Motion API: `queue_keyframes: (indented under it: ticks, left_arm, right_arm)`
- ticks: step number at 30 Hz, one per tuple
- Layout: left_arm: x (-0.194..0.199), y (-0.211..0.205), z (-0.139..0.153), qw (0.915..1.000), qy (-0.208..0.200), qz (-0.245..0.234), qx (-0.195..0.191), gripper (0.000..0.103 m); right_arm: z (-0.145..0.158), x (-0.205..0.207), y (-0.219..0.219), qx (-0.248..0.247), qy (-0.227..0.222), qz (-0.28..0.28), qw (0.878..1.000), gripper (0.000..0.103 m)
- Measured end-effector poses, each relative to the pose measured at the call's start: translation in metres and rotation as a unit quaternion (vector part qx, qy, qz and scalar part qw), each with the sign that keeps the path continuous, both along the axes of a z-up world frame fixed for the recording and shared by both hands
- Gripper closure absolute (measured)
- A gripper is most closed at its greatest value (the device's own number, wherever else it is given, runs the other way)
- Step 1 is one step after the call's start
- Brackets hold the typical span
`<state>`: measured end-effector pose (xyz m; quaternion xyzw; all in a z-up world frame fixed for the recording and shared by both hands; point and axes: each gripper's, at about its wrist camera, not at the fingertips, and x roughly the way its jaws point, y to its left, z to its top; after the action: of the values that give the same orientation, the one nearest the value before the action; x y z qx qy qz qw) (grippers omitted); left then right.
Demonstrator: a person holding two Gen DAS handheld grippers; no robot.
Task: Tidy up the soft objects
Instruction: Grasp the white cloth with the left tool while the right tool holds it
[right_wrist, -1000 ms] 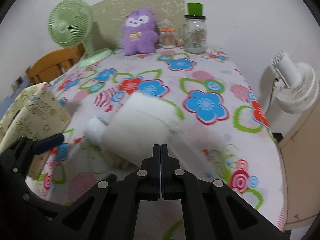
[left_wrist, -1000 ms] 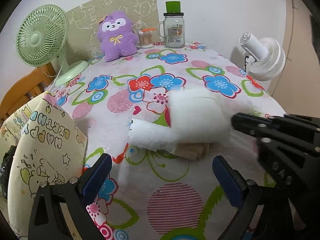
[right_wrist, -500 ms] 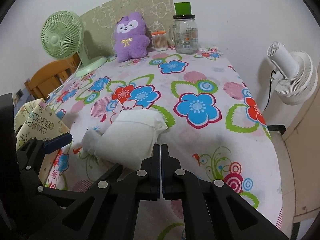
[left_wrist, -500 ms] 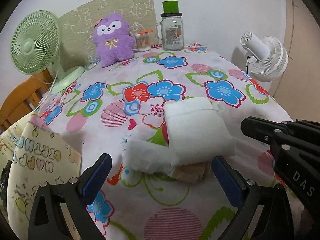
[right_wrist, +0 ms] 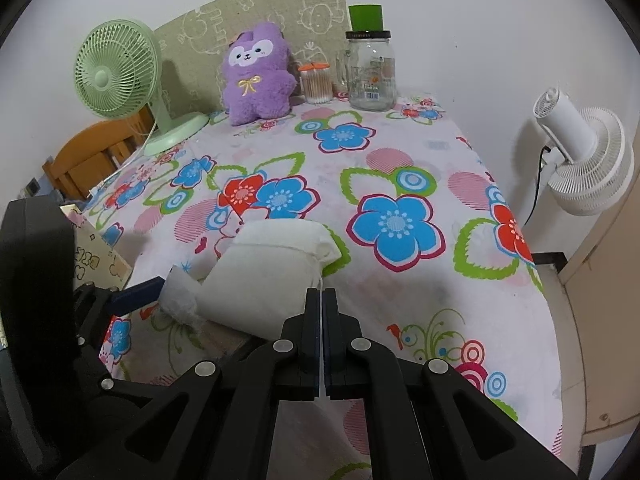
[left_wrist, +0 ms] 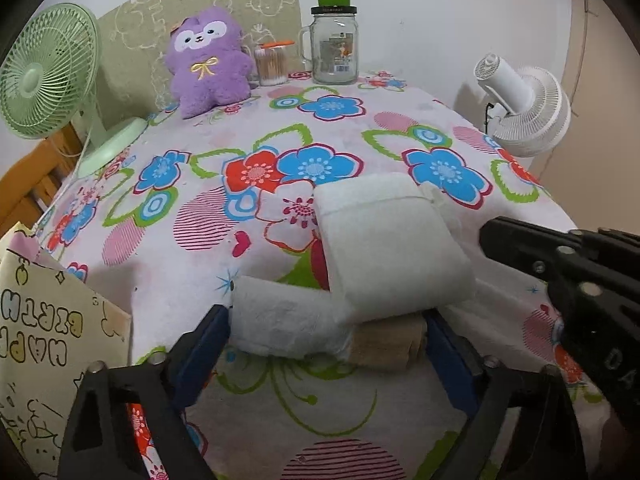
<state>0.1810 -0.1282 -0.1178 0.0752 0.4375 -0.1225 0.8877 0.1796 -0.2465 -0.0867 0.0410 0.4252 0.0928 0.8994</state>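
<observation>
A pile of soft things lies near the table's front: a white pillow-like pouch [left_wrist: 384, 248] on top, a rolled white towel [left_wrist: 284, 324] at its left, a folded beige cloth [left_wrist: 386, 342] underneath. My left gripper [left_wrist: 326, 344] is open, its blue-padded fingers either side of the towel and beige cloth. My right gripper [right_wrist: 321, 300] is shut and empty, its tip just in front of the pouch [right_wrist: 276, 276]; its black body shows in the left wrist view [left_wrist: 560, 256]. A purple plush toy [left_wrist: 206, 60] sits at the back.
A green fan [left_wrist: 44, 76] stands back left; a white fan [left_wrist: 524, 108] is off the right edge. A glass jar [left_wrist: 335, 52] and cotton-swab pot [left_wrist: 272, 62] stand at the back. A paper gift bag [left_wrist: 44, 344] and wooden chair [right_wrist: 88, 156] are at the left.
My left gripper has moved forward, so its open fingers now flank the towel and beige cloth. The right gripper has drawn back slightly from the pouch and stays shut.
</observation>
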Motion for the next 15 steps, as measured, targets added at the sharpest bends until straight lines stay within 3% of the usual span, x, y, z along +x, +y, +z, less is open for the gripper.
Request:
queue_keyframes:
  ticks: [3,5,7,9,10,15]
  left_arm:
    - [0.000,0.002,0.002,0.9999,0.001,-0.005,-0.010,0.024]
    - [0.000,0.003,0.003,0.9999,0.000,-0.004,-0.012,0.031]
    - [-0.001,0.004,0.004,0.9999,-0.002,-0.004,-0.014,0.043]
    - [-0.001,0.004,0.004,0.9999,-0.002,-0.005,-0.014,0.045]
    - [-0.001,0.005,0.004,0.9999,-0.002,-0.006,-0.015,0.046]
    - [-0.002,0.011,0.008,0.9998,-0.006,0.002,-0.019,0.050]
  right_arm:
    - [-0.003,0.002,-0.001,0.011,0.009,0.002,1.000,0.097]
    - [-0.004,0.002,-0.001,0.009,0.015,-0.004,1.000,0.085]
    - [-0.003,0.001,-0.003,0.008,0.012,-0.017,1.000,0.048]
    - [0.003,-0.005,-0.004,0.010,-0.012,-0.026,1.000,0.024]
    - [0.007,-0.007,-0.003,0.011,-0.026,-0.028,0.999,0.019]
    - [0.017,-0.001,0.014,-0.029,-0.039,-0.009,0.999,0.017]
